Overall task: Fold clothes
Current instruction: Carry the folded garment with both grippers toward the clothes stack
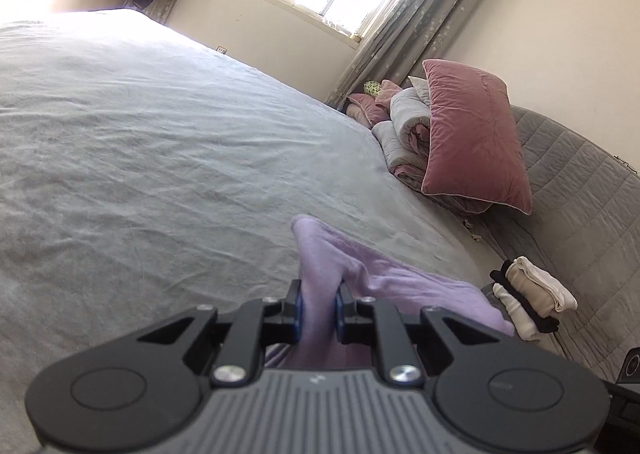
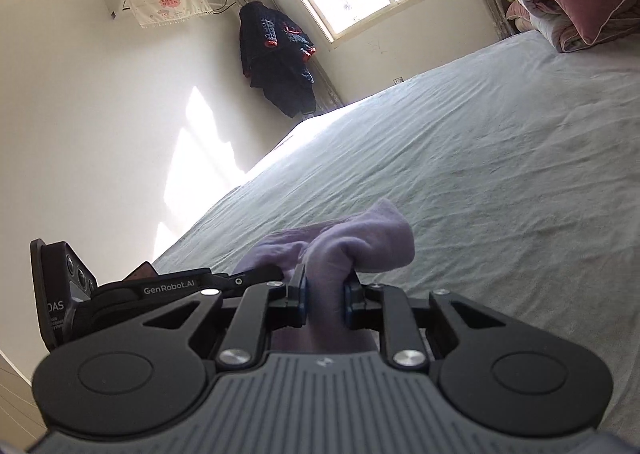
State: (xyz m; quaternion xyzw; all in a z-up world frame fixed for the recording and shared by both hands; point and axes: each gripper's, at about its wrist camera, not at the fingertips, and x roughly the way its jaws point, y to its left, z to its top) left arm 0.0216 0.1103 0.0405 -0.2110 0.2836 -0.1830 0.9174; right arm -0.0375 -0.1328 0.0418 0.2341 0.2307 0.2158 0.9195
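Grippers first: the left gripper [image 1: 319, 296] has its blue pads clamped on a bunched fold of the lilac garment [image 1: 360, 274], and the right gripper [image 2: 325, 290] pinches another bunch of the same lilac cloth between its pads. The garment hangs between the two tools above the grey bedsheet [image 1: 160, 133], with a loose corner flopping over past each set of jaws. On the left tool, seen from the right wrist, white lettering reads "GenRobot.AI" [image 2: 169, 288], and beside it a partial "DAS" shows on a black housing. Out on the quilted grey cover near the bed edge lies a small stack of folded clothes [image 1: 528, 302], cream, black and white. Further off, a pink pillow [image 1: 472, 137] leans against rolled bedding. A dark coat [image 2: 278, 57] hangs in the corner, and a wall air conditioner [image 2: 156, 1] wears a printed cover whose writing I cannot read.
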